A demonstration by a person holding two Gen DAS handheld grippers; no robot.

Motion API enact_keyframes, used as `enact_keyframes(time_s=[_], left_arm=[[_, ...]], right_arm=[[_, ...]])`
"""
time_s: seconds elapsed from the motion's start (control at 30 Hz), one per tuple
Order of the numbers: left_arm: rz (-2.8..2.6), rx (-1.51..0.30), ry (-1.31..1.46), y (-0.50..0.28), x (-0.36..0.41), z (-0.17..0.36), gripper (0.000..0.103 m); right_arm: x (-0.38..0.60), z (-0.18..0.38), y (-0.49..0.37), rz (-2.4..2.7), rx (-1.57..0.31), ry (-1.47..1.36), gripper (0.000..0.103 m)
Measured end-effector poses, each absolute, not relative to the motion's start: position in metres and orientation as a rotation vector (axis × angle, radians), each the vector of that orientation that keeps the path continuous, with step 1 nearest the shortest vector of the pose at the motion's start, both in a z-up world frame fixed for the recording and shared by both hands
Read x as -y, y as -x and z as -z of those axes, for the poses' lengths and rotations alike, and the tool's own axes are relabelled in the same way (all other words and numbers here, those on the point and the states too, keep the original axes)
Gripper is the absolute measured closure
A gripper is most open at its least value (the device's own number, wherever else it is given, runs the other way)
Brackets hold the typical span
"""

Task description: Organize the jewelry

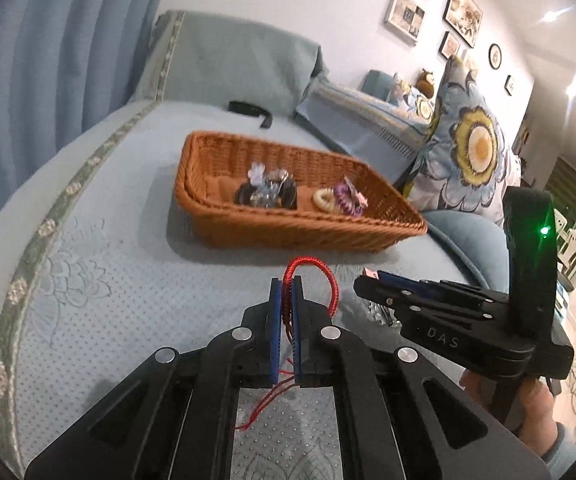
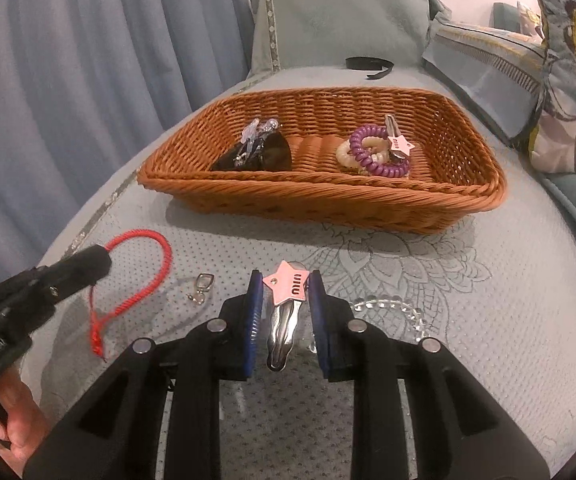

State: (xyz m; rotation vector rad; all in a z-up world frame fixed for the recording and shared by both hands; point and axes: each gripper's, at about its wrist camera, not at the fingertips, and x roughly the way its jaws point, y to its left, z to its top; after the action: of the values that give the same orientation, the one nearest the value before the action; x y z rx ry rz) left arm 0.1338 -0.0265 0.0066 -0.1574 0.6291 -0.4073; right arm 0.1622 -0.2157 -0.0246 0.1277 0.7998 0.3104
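My left gripper [image 1: 287,282] is shut on a red braided bracelet [image 1: 320,276], held above the bed; it also shows in the right wrist view [image 2: 144,272], hanging from the left gripper [image 2: 96,258]. My right gripper [image 2: 286,280] is shut on a pink star hair clip [image 2: 286,288], just above the bedspread, in front of the wicker basket [image 2: 328,196]. The right gripper [image 1: 368,276] shows in the left wrist view too. The basket [image 1: 288,232] holds a dark pouch with silver pieces [image 2: 256,148], purple and cream coil hair ties [image 2: 372,152] and another pink star clip [image 2: 398,142].
A clear bead bracelet [image 2: 392,312] and a small silver clasp [image 2: 204,286] lie on the blue bedspread [image 2: 488,320] near the right gripper. A black strap [image 2: 368,65] lies behind the basket. A floral pillow [image 1: 464,152] stands at the right, curtains [image 2: 68,80] at the left.
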Motion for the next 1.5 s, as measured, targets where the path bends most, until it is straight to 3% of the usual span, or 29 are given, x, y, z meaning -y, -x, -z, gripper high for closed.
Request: enact_keyframes(time_s=[0.3,0.5,0.77,1.03,1.37,1.4,1.43,1.5], left_arm=[[0.413,-0.595,0.185,-0.131,0.023,-0.015,0.101],[0.408,-0.545,0.203,-0.131,0.027,-0.035,0.101],[0.37,-0.471,0.16,-0.186,0.029,-0.084,0.101],[0.282,-0.543,0.243,-0.272,0.034,-0.066,0.101],[0.317,-0.611,0.176,-0.281,0.059,-0.03,0.101],[0.323,-0.611,0.179,-0.28,0.058,-0.03,0.098],[0.329,-0.613,0.189,-0.278,0.056,-0.031,0.083],[0.331,-0.597,0.205,-0.271,0.052,-0.035,0.07]], right_arm=[[0.221,0.012,-0.155,-0.309,-0.766,-0.145,0.083],[0.24,-0.029,-0.151,-0.306,-0.676,-0.195,0.083],[0.26,-0.076,-0.219,-0.261,-0.637,-0.157,0.083],[0.246,-0.039,-0.3,-0.287,-0.821,-0.194,0.082],[0.221,-0.01,-0.307,-0.267,-0.905,-0.051,0.082],[0.22,-0.011,-0.306,-0.269,-0.905,-0.049,0.082],[0.222,-0.012,-0.305,-0.27,-0.905,-0.053,0.082],[0.226,-0.016,-0.303,-0.27,-0.899,-0.07,0.079]])
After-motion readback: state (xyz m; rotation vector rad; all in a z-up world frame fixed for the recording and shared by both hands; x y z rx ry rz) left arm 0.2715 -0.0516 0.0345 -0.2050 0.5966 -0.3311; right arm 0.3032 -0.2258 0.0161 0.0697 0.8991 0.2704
